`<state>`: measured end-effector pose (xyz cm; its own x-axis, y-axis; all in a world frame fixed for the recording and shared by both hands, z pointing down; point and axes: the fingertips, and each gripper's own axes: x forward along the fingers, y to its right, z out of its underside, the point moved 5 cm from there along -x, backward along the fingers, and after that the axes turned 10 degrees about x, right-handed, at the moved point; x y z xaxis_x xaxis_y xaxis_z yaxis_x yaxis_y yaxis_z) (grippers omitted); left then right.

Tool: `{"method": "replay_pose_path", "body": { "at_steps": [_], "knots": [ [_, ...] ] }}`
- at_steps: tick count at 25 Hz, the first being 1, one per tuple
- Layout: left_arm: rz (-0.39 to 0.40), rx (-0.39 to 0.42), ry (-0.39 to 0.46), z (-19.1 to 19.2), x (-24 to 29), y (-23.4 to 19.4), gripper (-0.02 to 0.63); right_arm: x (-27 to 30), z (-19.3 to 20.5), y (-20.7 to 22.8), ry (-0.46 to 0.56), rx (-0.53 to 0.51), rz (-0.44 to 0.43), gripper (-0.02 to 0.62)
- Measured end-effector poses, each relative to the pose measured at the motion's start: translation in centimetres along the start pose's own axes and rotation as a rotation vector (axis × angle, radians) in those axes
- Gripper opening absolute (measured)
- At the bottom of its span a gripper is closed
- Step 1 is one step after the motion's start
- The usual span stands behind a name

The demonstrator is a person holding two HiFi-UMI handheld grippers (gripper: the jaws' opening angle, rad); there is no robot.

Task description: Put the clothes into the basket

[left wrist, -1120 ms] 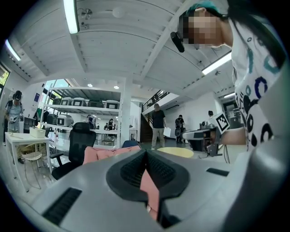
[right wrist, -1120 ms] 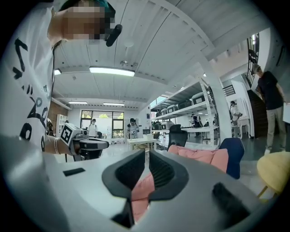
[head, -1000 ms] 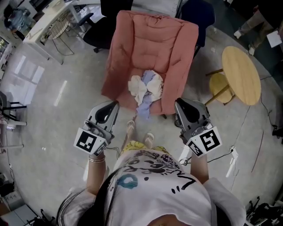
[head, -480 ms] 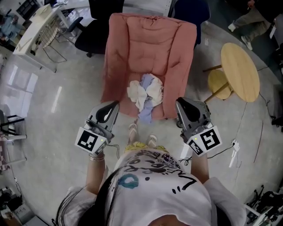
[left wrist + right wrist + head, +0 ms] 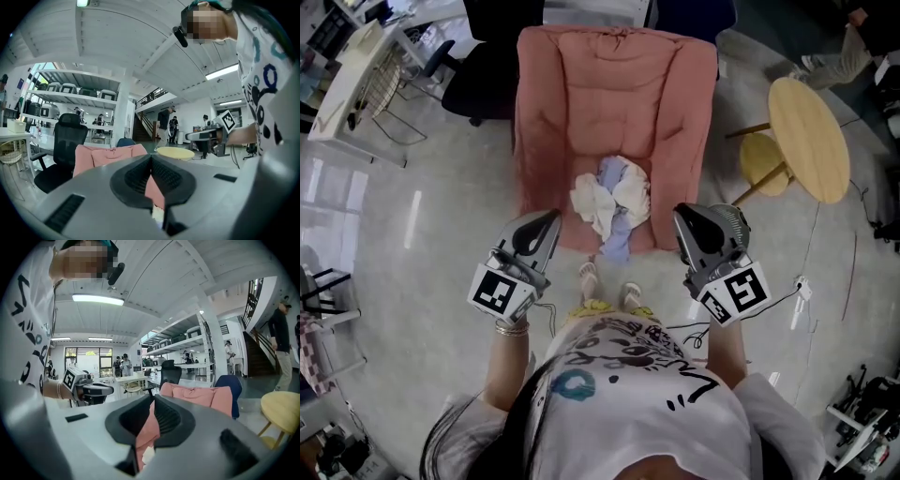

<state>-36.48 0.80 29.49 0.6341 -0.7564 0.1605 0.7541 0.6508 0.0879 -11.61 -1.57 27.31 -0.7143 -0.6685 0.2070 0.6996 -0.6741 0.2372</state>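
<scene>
Clothes (image 5: 611, 199) are seen as one crumpled heap on the near part of the seat of a pink armchair (image 5: 614, 94). Cream-white pieces are bunched on the left and right of the heap, and a pale blue-lilac piece is caught between them, with its end draped over the seat's near edge.

Nearest of all, the person's sandalled feet (image 5: 609, 284) are planted on the grey floor (image 5: 441, 244), just short of the chair. The left gripper (image 5: 549, 221) and the right gripper (image 5: 682, 216) are held above the floor on either side of the feet, both pointed at the chair and apart from the heap. The tongs of each are pressed together, and nothing is pinched in them; only a sliver of pink chair is seen past their pads.

The heap is flanked by the chair's padded arms on the left and right, while its near side is left open toward the grippers.

To the right, a round wooden table (image 5: 806, 136) is set with a small yellow stool (image 5: 759, 178) tucked partly under it. A white cable (image 5: 769, 305) is trailed over the floor near the right gripper. Farther off on the left, a black office chair (image 5: 483, 80) and a white desk (image 5: 342, 75) are seen.
</scene>
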Motion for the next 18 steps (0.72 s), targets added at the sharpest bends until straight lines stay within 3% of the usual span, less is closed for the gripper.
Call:
{"method": "replay_pose_path", "body": {
  "at_steps": [7,18],
  "knots": [
    [0.042,-0.023,-0.026,3.6,1.5,-2.8,0.012,3.5,3.1,1.2,-0.064,0.018,0.049,0.031],
    [-0.013,-0.107,-0.110,12.1,4.3,-4.2,0.012,7.5,11.3,6.9,-0.226,0.085,0.043,0.031]
  ]
}}
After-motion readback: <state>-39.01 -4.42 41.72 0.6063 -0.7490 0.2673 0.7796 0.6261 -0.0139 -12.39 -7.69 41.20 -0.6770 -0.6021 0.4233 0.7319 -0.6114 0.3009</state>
